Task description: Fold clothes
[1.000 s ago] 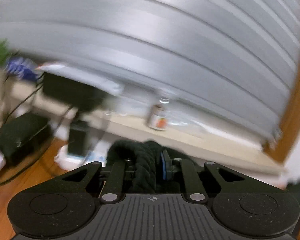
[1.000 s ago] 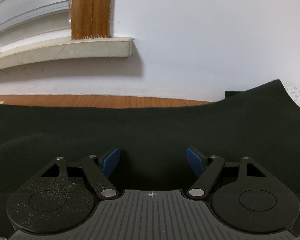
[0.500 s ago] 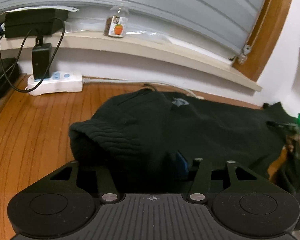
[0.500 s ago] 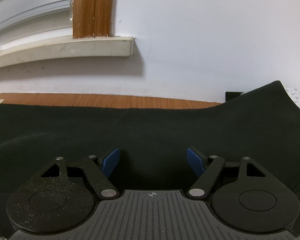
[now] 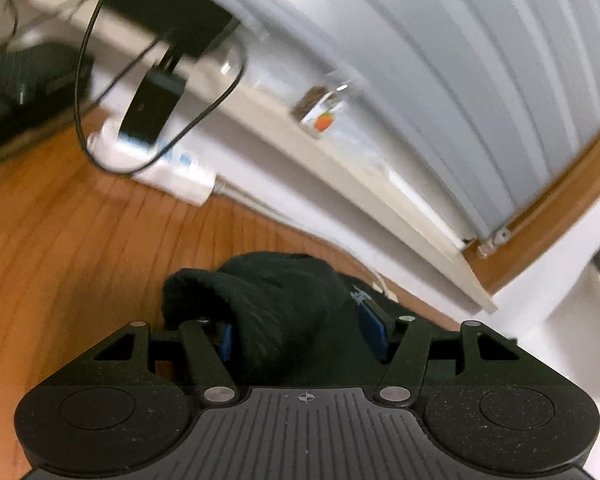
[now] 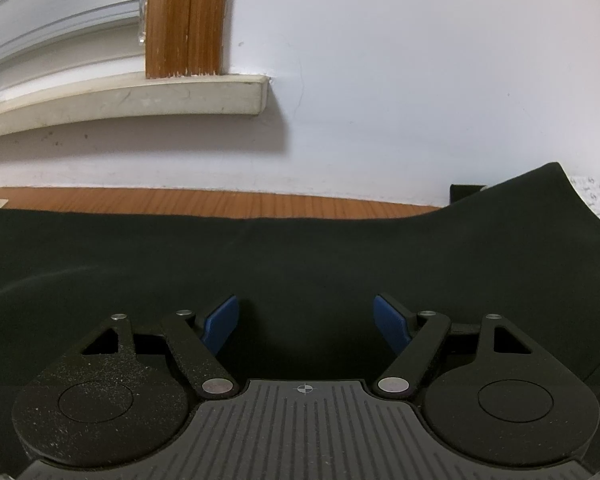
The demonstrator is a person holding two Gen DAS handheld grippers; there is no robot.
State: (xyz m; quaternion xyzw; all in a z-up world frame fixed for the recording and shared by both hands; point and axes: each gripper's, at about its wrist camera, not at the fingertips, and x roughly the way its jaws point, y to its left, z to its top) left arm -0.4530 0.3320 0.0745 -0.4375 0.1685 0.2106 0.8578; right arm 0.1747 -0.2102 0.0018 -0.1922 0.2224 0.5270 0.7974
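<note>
A black knitted garment point(image 5: 284, 292) lies on the wooden surface point(image 5: 60, 240). Its ribbed cuff point(image 5: 256, 332) is bunched up between the blue pads of my left gripper point(image 5: 300, 334). Those pads stand apart and do not pinch the cloth. In the right wrist view the same garment point(image 6: 300, 252) spreads flat and wide from left to right. My right gripper point(image 6: 306, 326) hovers low over it, open, with only flat cloth beneath its fingers.
A white power strip point(image 5: 168, 172) with a black adapter point(image 5: 152, 108) and cables lies by the wall. A small jar point(image 5: 320, 108) stands on the window sill point(image 5: 400, 216). A black box point(image 5: 24, 88) sits far left. A wooden frame point(image 6: 184, 20) meets the white wall.
My left gripper was shut on the ribbed cuff a second ago; it has come down to the surface, opened and let the cuff go, then rolled. The right gripper has not moved.
</note>
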